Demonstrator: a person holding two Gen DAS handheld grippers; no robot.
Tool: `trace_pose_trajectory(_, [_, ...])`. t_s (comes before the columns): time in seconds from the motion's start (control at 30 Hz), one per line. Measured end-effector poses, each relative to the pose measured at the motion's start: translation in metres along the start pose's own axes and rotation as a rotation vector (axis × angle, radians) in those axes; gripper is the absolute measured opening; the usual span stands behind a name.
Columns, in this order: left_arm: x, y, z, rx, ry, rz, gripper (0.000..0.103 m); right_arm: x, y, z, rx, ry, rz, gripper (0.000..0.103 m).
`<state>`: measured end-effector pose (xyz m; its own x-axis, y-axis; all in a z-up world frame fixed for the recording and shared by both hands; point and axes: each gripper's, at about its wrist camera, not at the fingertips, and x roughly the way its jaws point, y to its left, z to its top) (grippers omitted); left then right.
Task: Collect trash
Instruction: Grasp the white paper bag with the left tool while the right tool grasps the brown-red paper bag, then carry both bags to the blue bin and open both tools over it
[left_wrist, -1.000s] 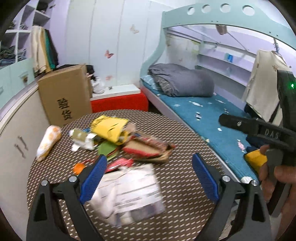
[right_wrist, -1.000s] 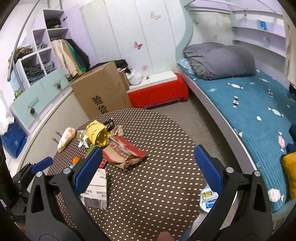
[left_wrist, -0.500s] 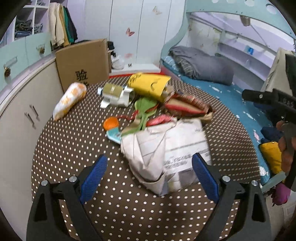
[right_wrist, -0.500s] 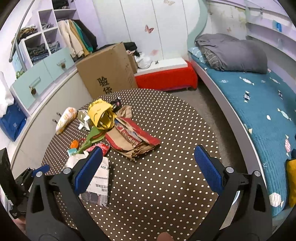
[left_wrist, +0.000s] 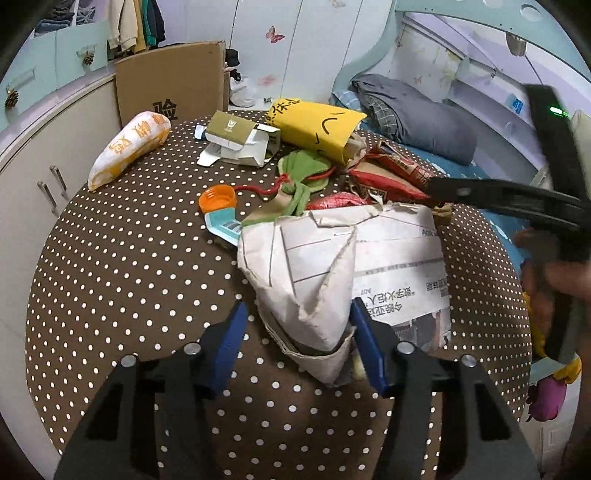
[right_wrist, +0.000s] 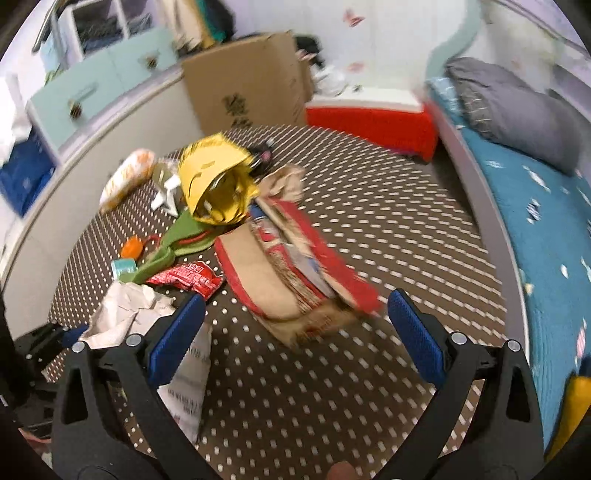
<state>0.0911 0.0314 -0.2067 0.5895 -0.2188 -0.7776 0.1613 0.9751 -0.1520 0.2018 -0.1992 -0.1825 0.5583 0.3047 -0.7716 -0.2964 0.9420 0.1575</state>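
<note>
Brown polka-dot round table (left_wrist: 122, 266): left gripper (left_wrist: 297, 341) closing around crumpled white paper bag (left_wrist: 332, 266) at near edge; right gripper (right_wrist: 295, 332) apart, empty.

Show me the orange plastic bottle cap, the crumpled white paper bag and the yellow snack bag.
orange plastic bottle cap (left_wrist: 218, 197), left wrist view, its rim.
crumpled white paper bag (left_wrist: 317, 273), left wrist view, creased front.
yellow snack bag (left_wrist: 319, 125), left wrist view, printed side.

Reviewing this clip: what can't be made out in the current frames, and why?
- Left tongs, closing around the crumpled paper bag: the bag's folds hide whether both pads press it.
- Bag's contents: hidden by its own paper, left wrist view.
- Red and tan packaging: print motion-blurred, right wrist view.
- Right tongs: open over the dotted table; their target is unclear.
- No trash bin in either view.
</note>
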Motion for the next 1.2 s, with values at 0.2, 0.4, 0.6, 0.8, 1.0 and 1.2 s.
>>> trace_pose_trajectory(0.2, [0.008, 0.006, 0.007, -0.028, 0.005, -0.016, 0.053, 0.022, 0.007, 0.005, -0.09, 0.016, 0.008, 0.062])
trace_pose_trajectory(0.4, [0.001, -0.003, 0.007, 0.005, -0.022, -0.021, 0.036, -0.002, -0.005, -0.002, -0.031, -0.011, 0.024, 0.054])
trace_pose_trajectory(0.6, [-0.007, -0.005, 0.004, 0.005, -0.039, -0.043, 0.028, -0.033, -0.032, -0.017, 0.09, -0.069, 0.063, 0.053])
trace_pose_trajectory(0.8, [-0.02, -0.01, 0.0, 0.02, -0.071, -0.064, 0.027, -0.058, -0.048, -0.027, 0.159, -0.111, 0.077, 0.053])
trace_pose_trajectory(1.0, [-0.037, -0.023, 0.006, 0.044, -0.112, -0.088, 0.027, -0.081, -0.067, -0.034, 0.216, -0.174, 0.081, 0.053])
trace_pose_trajectory(1.2, [-0.043, -0.054, 0.035, 0.087, -0.154, -0.13, 0.027, -0.118, -0.099, -0.038, 0.298, -0.268, 0.08, 0.053])
